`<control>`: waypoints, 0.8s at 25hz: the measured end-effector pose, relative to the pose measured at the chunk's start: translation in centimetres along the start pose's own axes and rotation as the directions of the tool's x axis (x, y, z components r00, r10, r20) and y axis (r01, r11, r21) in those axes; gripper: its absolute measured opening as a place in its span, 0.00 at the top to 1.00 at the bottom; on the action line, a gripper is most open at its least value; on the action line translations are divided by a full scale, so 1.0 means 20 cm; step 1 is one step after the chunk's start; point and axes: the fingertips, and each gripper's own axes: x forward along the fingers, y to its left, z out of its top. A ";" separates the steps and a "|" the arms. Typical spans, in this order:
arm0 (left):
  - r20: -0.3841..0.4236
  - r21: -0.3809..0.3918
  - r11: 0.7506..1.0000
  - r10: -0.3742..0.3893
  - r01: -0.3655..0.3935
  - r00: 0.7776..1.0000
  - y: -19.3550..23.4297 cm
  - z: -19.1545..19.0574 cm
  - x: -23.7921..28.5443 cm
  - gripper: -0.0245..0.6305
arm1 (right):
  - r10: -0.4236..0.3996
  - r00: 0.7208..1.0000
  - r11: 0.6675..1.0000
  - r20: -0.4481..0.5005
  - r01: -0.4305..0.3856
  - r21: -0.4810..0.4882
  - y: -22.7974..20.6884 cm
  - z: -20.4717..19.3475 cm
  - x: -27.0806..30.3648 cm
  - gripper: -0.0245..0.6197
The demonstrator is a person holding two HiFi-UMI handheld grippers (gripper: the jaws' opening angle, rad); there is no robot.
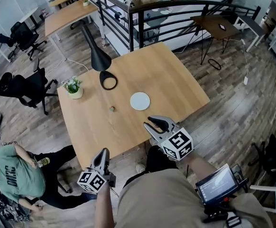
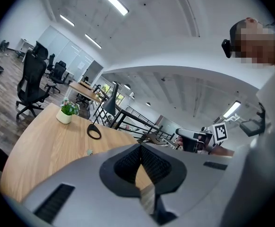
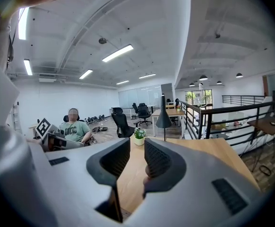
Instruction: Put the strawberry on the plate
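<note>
With the strawberry lying on the tabletop near the white plate, the right tool, jaws practically together and empty, should open before reaching it, while the left tool rests closed.

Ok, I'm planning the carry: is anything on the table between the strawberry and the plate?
Nothing visible does. In the head view the strawberry lies on the table left of the plate, with only bare wood between them. The lamp base and the potted plant stand farther up the table, off that line.
</note>
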 end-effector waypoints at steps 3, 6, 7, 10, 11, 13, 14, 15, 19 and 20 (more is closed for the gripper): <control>0.011 -0.020 0.999 0.045 -0.045 0.999 0.07 0.01 0.01 0.96 | 0.041 0.999 0.999 0.004 -0.041 -0.007 -0.02 0.03 0.09 0.81; 0.028 -0.042 0.996 0.082 -0.081 0.996 0.12 0.03 0.04 0.96 | 0.079 0.997 0.997 0.006 -0.079 -0.014 -0.07 0.05 0.18 0.81; 0.034 -0.044 0.995 0.091 -0.090 0.995 0.12 0.04 0.05 0.96 | 0.088 0.996 0.996 0.005 -0.088 -0.017 -0.10 0.06 0.20 0.81; 0.051 -0.049 0.991 0.123 -0.121 0.991 0.14 0.09 0.13 0.96 | 0.115 0.993 0.993 -0.009 -0.115 -0.014 -0.20 0.07 0.30 0.82; 0.057 -0.057 0.989 0.137 -0.134 0.989 0.14 0.10 0.15 0.96 | 0.129 0.992 0.992 -0.016 -0.129 -0.011 -0.23 0.07 0.33 0.81; 0.066 -0.075 0.984 0.165 -0.160 0.984 0.16 0.13 0.20 0.96 | 0.163 0.986 0.987 -0.024 -0.163 -0.008 -0.28 0.08 0.41 0.81; 0.067 -0.081 0.982 0.178 -0.173 0.982 0.16 0.14 0.23 0.96 | 0.180 0.983 0.984 -0.026 -0.180 -0.008 -0.30 0.09 0.45 0.81; 0.068 -0.085 0.979 0.191 -0.185 0.979 0.17 0.15 0.27 0.96 | 0.195 0.980 0.981 -0.030 -0.195 -0.009 -0.33 0.09 0.49 0.81; 0.071 -0.082 0.972 0.228 -0.222 0.971 0.16 0.22 0.41 0.96 | 0.246 0.968 0.969 -0.050 -0.247 -0.021 -0.44 0.11 0.64 0.81; 0.072 -0.076 0.970 0.236 -0.230 0.969 0.15 0.25 0.45 0.96 | 0.259 0.964 0.965 -0.058 -0.261 -0.024 -0.47 0.12 0.68 0.81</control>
